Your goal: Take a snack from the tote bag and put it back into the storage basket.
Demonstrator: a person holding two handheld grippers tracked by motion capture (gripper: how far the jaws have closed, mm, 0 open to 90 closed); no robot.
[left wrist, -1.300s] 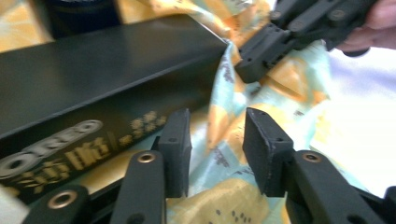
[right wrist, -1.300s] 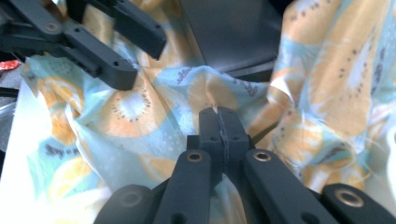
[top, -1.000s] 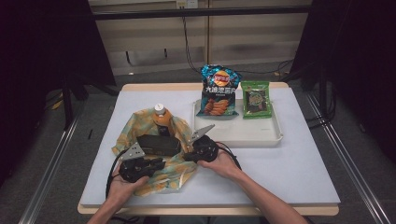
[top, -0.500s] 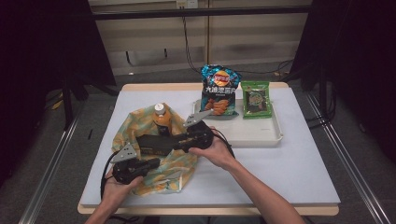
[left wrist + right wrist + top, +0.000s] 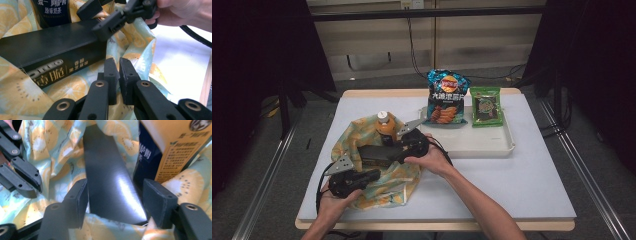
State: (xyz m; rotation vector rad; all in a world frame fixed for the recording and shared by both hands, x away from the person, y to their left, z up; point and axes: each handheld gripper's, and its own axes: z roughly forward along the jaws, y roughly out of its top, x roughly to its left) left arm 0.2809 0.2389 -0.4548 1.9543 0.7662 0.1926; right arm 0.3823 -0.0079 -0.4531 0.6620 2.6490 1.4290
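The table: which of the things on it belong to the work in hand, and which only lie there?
In the work:
fruit-print cloth bag
black biscuit box
milk tea bottle
left gripper, shut on the bag's cloth
right gripper, jaws just opened, standing either side of the box

Only lying there:
white tray
blue crisp bag
green snack packet

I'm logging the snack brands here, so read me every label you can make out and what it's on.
"OREO", partly cut off, then Chinese "巧脆": black box.
"原味奶茶": tea bottle.
"大波浪薯片": chip bag.
Green packet: print too small.
Bottle's orange panel: fine print blurred.
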